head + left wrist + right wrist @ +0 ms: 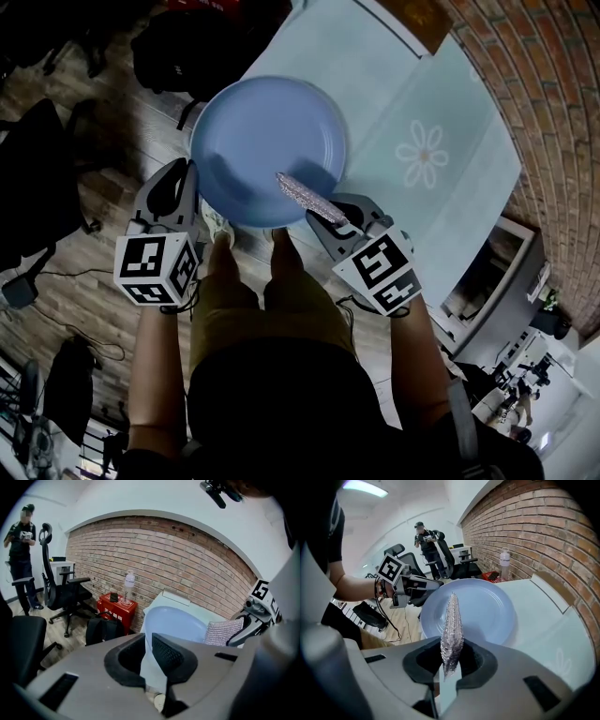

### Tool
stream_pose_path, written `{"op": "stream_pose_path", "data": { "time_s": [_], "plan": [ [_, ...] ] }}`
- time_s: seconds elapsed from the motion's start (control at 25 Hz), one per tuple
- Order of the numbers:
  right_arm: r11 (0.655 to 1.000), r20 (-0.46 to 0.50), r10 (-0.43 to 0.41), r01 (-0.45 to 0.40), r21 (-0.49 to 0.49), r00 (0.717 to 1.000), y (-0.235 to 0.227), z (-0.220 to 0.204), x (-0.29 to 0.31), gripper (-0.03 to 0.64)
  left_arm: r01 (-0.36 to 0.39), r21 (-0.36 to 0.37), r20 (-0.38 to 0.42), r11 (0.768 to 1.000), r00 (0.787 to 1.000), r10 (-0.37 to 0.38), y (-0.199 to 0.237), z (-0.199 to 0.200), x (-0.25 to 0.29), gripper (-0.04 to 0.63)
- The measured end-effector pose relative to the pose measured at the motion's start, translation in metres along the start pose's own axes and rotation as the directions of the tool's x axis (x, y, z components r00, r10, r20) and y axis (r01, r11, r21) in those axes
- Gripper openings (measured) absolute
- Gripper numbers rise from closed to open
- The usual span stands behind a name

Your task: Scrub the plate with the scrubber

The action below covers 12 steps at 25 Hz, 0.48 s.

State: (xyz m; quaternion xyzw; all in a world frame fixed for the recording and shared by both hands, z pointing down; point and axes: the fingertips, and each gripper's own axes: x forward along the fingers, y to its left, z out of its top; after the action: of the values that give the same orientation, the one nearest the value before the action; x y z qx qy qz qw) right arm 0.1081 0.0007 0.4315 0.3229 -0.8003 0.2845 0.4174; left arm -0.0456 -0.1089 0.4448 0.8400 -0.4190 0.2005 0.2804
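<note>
My head camera looks steeply down on the plate (267, 141) by the table's (450, 112) near corner. The left gripper's (192, 178) camera faces the brick wall (187, 559), the right gripper's (323, 217) looks along it, both close; all share the plate.

Probably an office: black swivel chairs (63, 595), a white desk (61, 566), brick wall (187, 569).

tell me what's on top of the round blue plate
Only a silvery mesh scrubber, clamped in the right gripper, over the blue plate; the patch beneath it is hidden.
</note>
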Motion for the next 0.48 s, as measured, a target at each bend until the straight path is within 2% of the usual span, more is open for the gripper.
{"op": "stream_pose_path", "data": {
  "time_s": [0.48],
  "plan": [
    [0.987,-0.047,0.144,-0.147,-0.062,0.988,0.049,0.021,0.025,0.088,0.053,-0.034,0.025,0.998,0.998,-0.052,-0.003,-0.007,-0.019,0.035]
  ]
}}
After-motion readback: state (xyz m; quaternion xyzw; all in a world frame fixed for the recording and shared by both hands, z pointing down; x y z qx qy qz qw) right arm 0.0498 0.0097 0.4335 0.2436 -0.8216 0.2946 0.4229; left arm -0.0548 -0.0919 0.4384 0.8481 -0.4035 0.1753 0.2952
